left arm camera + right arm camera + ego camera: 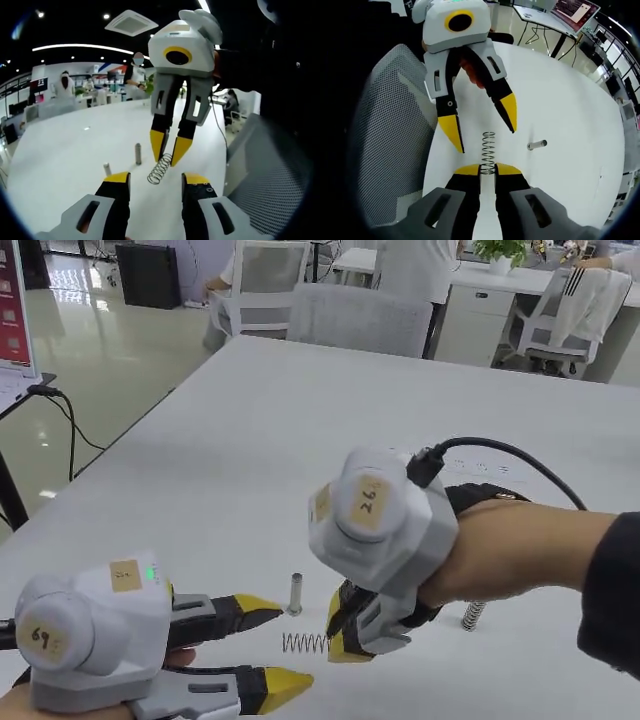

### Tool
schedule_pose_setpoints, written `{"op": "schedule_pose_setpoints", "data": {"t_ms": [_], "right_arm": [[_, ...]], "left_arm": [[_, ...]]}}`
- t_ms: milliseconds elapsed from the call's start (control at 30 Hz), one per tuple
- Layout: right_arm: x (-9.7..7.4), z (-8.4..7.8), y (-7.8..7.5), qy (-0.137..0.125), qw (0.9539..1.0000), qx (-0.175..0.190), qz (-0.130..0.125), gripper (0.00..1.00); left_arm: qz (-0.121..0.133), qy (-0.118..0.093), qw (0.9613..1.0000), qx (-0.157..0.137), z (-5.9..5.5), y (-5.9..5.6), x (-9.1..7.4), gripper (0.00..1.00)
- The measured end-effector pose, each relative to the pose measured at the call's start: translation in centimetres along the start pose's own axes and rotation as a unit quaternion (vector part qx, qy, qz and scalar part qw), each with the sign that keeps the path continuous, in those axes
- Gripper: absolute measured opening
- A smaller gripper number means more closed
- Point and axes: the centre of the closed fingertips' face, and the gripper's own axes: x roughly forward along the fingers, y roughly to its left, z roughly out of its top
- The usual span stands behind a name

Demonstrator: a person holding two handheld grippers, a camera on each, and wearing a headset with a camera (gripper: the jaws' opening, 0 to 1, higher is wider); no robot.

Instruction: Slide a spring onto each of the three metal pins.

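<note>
Head view first: the left gripper [287, 647] sits at 7 o'clock with its yellow-tipped jaws spread wide, clasping nothing. The right gripper [340, 638] reaches in from 3 o'clock, jaws pinched on one end of the spring [305, 643]. The spring's free end points to 9 o'clock, toward the left gripper's gap. A pin [295, 593] stands upright on the white table [200, 460] at 12 o'clock of the spring, near it but apart. A second spring [472, 615] lies at 3 o'clock of the right gripper, partly hidden under the person's hand [500, 550].

Over to the left gripper view: its own left gripper [157, 178] rises from 6 o'clock, jaws parted and empty. The right gripper [170, 149] drops in from 12 o'clock, tips clamped on the upper end of the spring [160, 170], which slants down toward 7 o'clock. The pin [138, 153] stands at 10 o'clock of the spring, and a second pin [107, 169] stands further out toward 9 o'clock.

Now the right gripper view: the right gripper [488, 170] at 6 o'clock has the near end of the spring [488, 147] nipped between its tips. The coil runs straight to 12 o'clock, its far end reaching the space between the splayed jaws of the left gripper [485, 129]. The pin [537, 145] sits at 3 o'clock of the spring, clear of it. A mesh chair [390, 125] curves along 9 o'clock.
</note>
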Motion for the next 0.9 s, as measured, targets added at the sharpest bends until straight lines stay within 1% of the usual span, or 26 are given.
{"op": "schedule_pose_setpoints", "data": {"t_ms": [233,433,733,900], "right_arm": [[-0.1,0.1,0.4,0.000,0.9999,-0.010,0.006,0.07],[-0.1,0.0,0.7,0.003,0.9997,-0.019,0.011,0.07],[-0.1,0.0,1.1,0.002,0.9992,-0.034,0.021,0.07],[-0.1,-0.1,1.2,0.001,0.9989,-0.040,0.025,0.07]], "left_arm": [[-0.009,-0.001,1.0000,0.004,0.1,-0.5,0.0,0.28],[-0.020,-0.001,0.9998,0.008,0.1,-0.9,0.1,0.19],[-0.031,0.001,0.9995,0.007,-0.2,-1.3,0.3,0.14],[-0.036,0.002,0.9993,0.008,-0.2,-1.4,0.4,0.09]]}}
